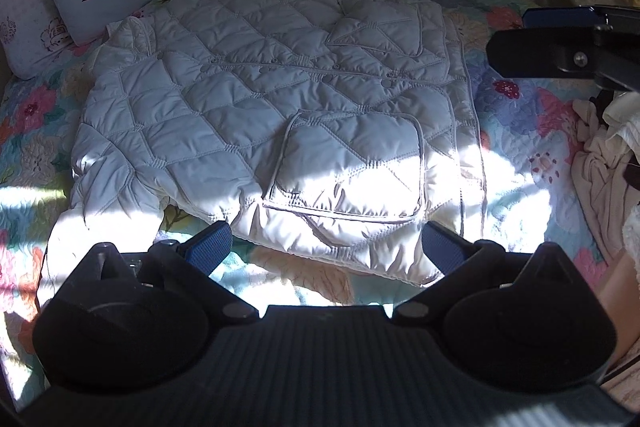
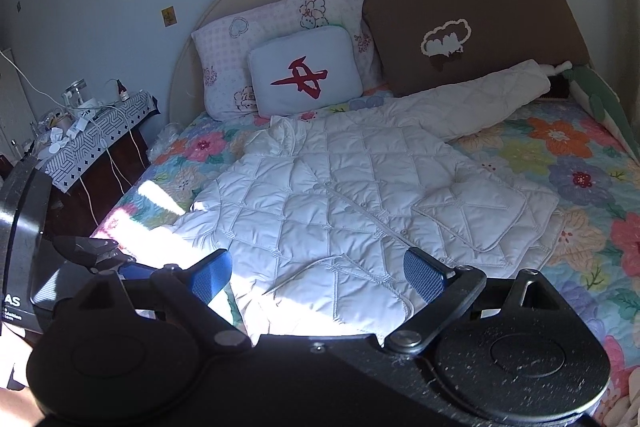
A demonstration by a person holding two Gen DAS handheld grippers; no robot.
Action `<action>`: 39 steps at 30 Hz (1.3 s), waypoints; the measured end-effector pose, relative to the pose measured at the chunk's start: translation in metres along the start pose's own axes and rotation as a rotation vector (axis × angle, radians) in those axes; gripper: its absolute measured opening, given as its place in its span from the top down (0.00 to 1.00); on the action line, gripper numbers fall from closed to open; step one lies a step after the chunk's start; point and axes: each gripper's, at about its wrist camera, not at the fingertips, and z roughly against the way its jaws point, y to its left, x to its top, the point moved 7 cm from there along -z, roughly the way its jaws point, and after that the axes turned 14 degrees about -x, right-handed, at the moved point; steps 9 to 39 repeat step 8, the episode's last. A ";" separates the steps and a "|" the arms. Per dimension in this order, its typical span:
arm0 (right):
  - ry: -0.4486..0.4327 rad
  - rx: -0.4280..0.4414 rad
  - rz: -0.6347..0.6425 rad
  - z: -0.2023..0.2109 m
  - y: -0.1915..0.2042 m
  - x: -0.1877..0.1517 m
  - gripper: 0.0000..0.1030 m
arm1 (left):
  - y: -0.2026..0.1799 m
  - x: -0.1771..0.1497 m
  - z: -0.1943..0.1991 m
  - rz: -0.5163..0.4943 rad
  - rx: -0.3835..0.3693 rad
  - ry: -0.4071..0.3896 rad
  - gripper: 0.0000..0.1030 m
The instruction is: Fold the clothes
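Observation:
A white quilted jacket (image 1: 272, 115) lies spread flat, front up and buttoned, on a floral bedspread (image 1: 516, 155). It also shows in the right wrist view (image 2: 340, 203), with one sleeve (image 2: 472, 103) stretched toward the brown pillow. My left gripper (image 1: 326, 247) is open and empty, hovering over the jacket's near edge by a patch pocket (image 1: 348, 167). My right gripper (image 2: 318, 273) is open and empty above the jacket's hem side. The right gripper's fingers (image 1: 560, 39) show at the right edge of the left wrist view.
Pillows lie at the bed's head: a white one with a red mark (image 2: 306, 77), a pink patterned one (image 2: 240, 39) and a brown one (image 2: 476, 23). A cluttered nightstand (image 2: 92, 123) stands left of the bed. Other clothes (image 1: 604, 155) are piled at the right.

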 end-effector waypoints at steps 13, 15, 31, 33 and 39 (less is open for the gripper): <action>-0.014 -0.025 0.030 0.005 0.004 0.001 0.08 | -0.004 0.001 0.004 -0.036 0.010 0.002 0.00; -0.014 -0.025 0.030 0.005 0.004 0.001 0.08 | -0.004 0.001 0.004 -0.036 0.010 0.002 0.00; -0.014 -0.025 0.030 0.005 0.004 0.001 0.08 | -0.004 0.001 0.004 -0.036 0.010 0.002 0.00; -0.014 -0.025 0.030 0.005 0.004 0.001 0.08 | -0.004 0.001 0.004 -0.036 0.010 0.002 0.00; -0.014 -0.025 0.030 0.005 0.004 0.001 0.08 | -0.004 0.001 0.004 -0.036 0.010 0.002 0.00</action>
